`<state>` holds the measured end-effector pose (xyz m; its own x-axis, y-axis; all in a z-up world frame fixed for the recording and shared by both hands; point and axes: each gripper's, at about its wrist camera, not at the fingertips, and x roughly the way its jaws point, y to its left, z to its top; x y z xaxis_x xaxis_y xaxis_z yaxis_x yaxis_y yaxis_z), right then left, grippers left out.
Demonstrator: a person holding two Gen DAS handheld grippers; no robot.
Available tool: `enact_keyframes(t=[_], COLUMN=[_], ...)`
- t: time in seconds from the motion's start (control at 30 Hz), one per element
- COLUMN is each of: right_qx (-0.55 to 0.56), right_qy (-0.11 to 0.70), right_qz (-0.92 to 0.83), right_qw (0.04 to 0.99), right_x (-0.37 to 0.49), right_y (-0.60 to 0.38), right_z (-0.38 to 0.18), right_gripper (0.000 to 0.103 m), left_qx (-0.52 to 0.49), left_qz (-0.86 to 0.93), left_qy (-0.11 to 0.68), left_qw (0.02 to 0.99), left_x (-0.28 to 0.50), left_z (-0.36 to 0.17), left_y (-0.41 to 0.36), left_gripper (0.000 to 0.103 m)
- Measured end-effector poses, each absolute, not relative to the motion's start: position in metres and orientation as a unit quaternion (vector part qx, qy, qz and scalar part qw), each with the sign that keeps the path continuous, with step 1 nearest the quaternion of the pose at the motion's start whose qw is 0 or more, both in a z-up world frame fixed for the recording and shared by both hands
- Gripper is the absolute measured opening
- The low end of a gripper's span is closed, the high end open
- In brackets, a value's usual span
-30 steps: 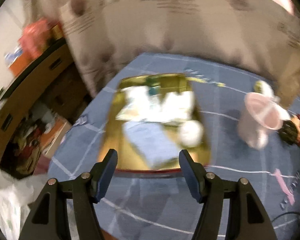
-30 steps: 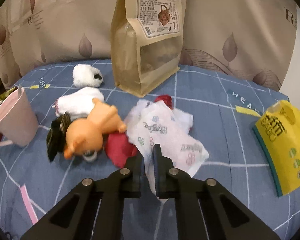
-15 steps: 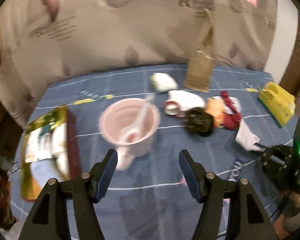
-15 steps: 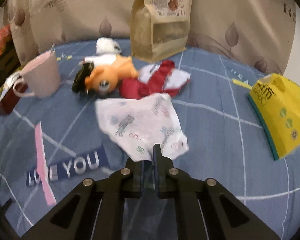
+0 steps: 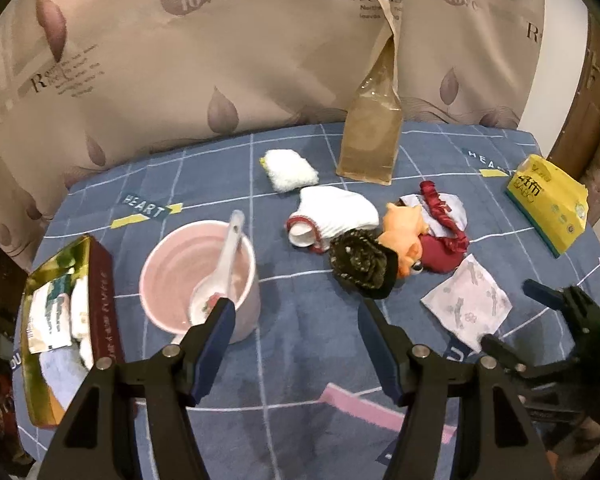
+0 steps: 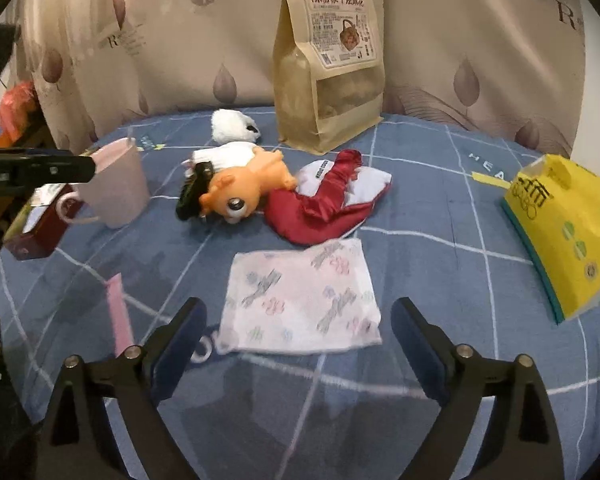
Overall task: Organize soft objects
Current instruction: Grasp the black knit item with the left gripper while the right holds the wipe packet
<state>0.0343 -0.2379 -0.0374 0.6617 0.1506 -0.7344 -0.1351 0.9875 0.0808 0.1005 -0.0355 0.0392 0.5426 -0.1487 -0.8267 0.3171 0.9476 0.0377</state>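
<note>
The right gripper fills the bottom of its own view, tilted down toward the blue checked bedspread, and its jaws have just been opening; they now stand spread wide with nothing pinched. Between and just above the two blue pads, in the lower middle of the frame, lies the white tissue pack, flat on the cover and free of both fingers. It is a soft, roughly square packet, pale with faint grey, pink and green prints, its edges slightly wrinkled.

In the left wrist view the left gripper also points down at the bed from the bottom of the frame, jaws spread and empty. Its left pad overlaps the pink mug with a white spoon in it. The same tissue pack sits at the right of that frame, with the right gripper at the right edge, its fingers either side of the pack's near corner.

Above the pack, toward the middle, lie an orange plush toy, a red satin cloth and a white fluffy pad. A gold tin holding white packets sits at lower left.
</note>
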Motion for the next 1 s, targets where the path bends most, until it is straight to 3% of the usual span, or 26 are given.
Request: enact_keyframes(t=[0.33, 0.47, 0.53, 0.63, 1.0], right_qx=[-0.01, -0.012, -0.012, -0.001, 0.028], right_qy=[0.447, 0.437, 0.433, 0.429, 0.429], right_qz=[0.073, 0.081, 0.082, 0.08, 0.091], right_qw=[0.892, 0.896, 0.898, 0.9, 0.898], right_x=[0.075, 0.074, 0.074, 0.073, 0.076], right_y=[-0.231, -0.232, -0.233, -0.238, -0.246], right_z=[-0.072, -0.07, -0.069, -0.069, -0.071], right_gripper=[0.09, 0.064, 0.043, 0.032, 0.033], left_qx=[0.06, 0.034, 0.017, 0.004, -0.034], left_qz=[-0.156, -0.155, -0.151, -0.141, -0.117], left_qy=[0.494, 0.514, 0.525, 0.538, 0.582], left_qw=[0.853, 0.843, 0.838, 0.831, 0.804], left_x=[0.125, 0.141, 0.15, 0.162, 0.197], left_z=[0.029, 0.024, 0.022, 0.019, 0.005], left_y=[-0.054, -0.059, -0.06, -0.063, -0.083], left_gripper=[0.065, 0.065, 0.065, 0.065, 0.065])
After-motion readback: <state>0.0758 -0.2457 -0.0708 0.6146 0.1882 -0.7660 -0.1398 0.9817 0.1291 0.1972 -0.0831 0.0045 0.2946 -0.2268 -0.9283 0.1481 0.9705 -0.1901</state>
